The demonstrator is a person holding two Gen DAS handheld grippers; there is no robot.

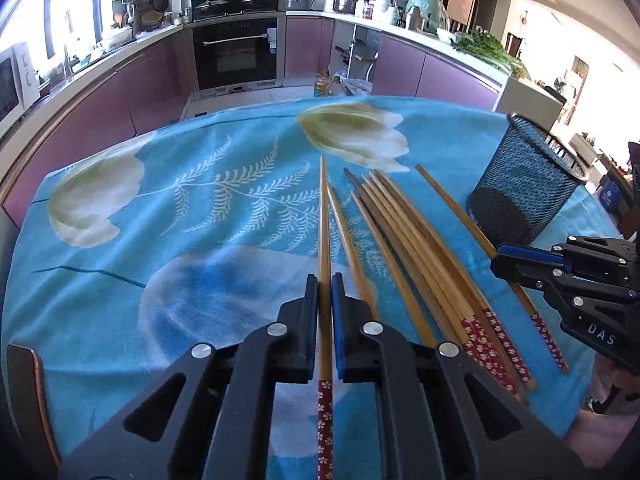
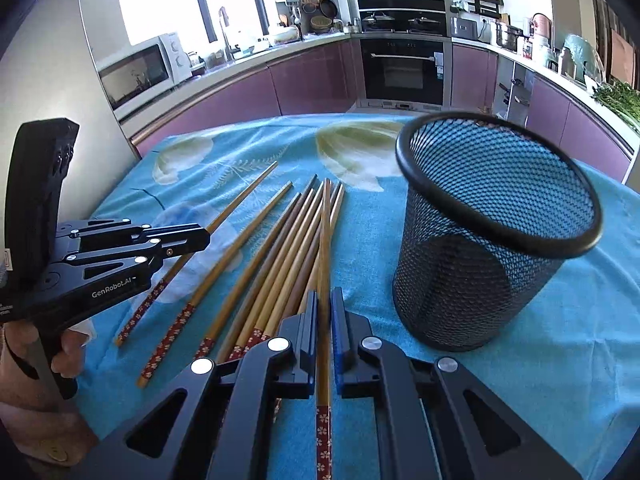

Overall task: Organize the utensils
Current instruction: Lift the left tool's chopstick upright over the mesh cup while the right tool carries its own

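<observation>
Left gripper (image 1: 324, 280) jaws pinching single wooden chopstick (image 1: 323, 216); long axis runs straight away from camera, tapered tip far, red floral-wrapped butt near; right gripper (image 2: 324, 296) jaws likewise clamped on second chopstick (image 2: 325, 240), same orientation, lying over pile; remaining chopsticks (image 1: 404, 240) fanned on blue floral tablecloth (image 1: 200, 208), tips far, patterned ends near; black wire-mesh cup (image 2: 496, 240), cylindrical, upright, rolled rim, just right of pile
</observation>
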